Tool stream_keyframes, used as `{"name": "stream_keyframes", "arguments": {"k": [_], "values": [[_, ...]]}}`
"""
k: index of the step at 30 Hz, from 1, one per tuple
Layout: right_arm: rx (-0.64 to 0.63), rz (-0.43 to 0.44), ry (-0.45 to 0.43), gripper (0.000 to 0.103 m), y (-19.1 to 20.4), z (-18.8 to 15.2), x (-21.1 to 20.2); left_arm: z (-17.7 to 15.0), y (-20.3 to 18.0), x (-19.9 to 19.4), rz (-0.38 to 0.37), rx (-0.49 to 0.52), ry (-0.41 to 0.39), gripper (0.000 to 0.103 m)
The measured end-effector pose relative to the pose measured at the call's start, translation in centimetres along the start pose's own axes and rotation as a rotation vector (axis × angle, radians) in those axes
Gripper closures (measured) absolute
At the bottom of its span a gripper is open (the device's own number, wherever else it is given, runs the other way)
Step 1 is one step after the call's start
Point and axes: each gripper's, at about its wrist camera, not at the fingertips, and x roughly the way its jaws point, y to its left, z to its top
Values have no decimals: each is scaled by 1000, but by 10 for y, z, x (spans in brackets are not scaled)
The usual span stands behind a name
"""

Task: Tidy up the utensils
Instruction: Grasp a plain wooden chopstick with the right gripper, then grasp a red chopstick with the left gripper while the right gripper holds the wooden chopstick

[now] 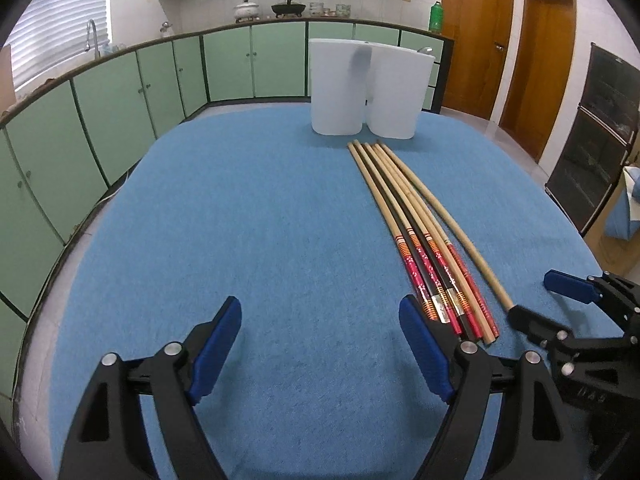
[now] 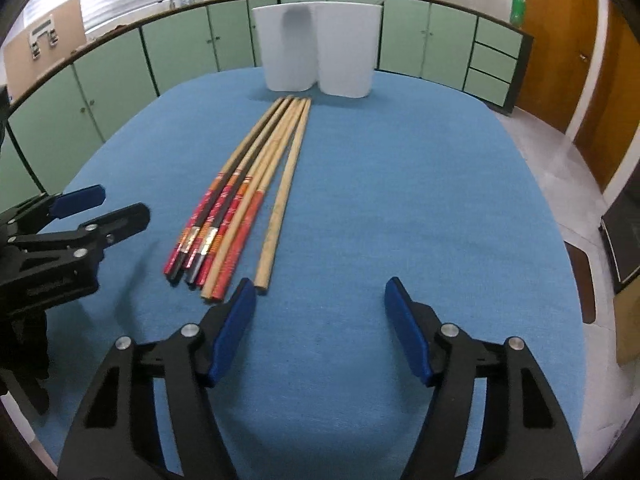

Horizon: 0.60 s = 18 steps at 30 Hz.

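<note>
Several long chopsticks [image 1: 416, 232] lie side by side on the blue table cloth [image 1: 260, 220], some with red patterned ends, one plain bamboo stick [image 1: 452, 224] at the right. Two white holders [image 1: 338, 88] [image 1: 394, 92] stand touching at the far edge; a dark shape shows through the left one. My left gripper [image 1: 320, 328] is open and empty, left of the chopsticks' near ends. My right gripper [image 2: 320, 312] is open and empty, just right of the near ends [image 2: 224, 256]. The holders [image 2: 286, 48] [image 2: 346, 50] also show in the right wrist view.
Green cabinets [image 1: 120, 92] and a counter with pots [image 1: 288, 8] run behind the table. Wooden doors [image 1: 472, 36] and a dark oven [image 1: 596, 136] stand at the right. The table edge curves close at the left and right.
</note>
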Motion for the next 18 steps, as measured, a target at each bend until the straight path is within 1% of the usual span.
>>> {"name": "stream_keyframes", "arguments": {"k": [2, 3, 5, 6, 8, 9, 10, 14, 18], "values": [[17, 49, -5, 49, -2, 0, -1, -3, 1, 0, -2, 0, 3, 23], [17, 67, -6, 51, 0, 0, -1, -3, 1, 0, -3, 1, 4, 23], [12, 92, -7, 61, 5, -1, 0, -4, 0, 0, -5, 4, 4, 23], [5, 101, -5, 65, 7, -1, 0, -4, 0, -1, -5, 5, 4, 23], [-20, 96, -2, 78, 13, -1, 2, -4, -1, -1, -8, 8, 6, 23], [-28, 101, -1, 83, 15, 0, 2, -4, -2, 0, -9, 10, 9, 23], [-30, 109, 1, 95, 16, 1, 3, -5, -3, 1, -10, 11, 11, 23], [-20, 124, 1, 96, 16, 2, 4, -6, -7, 1, -20, 17, 15, 23], [11, 100, -6, 97, 8, 0, 0, -9, -16, -1, -56, 33, 26, 23]]}}
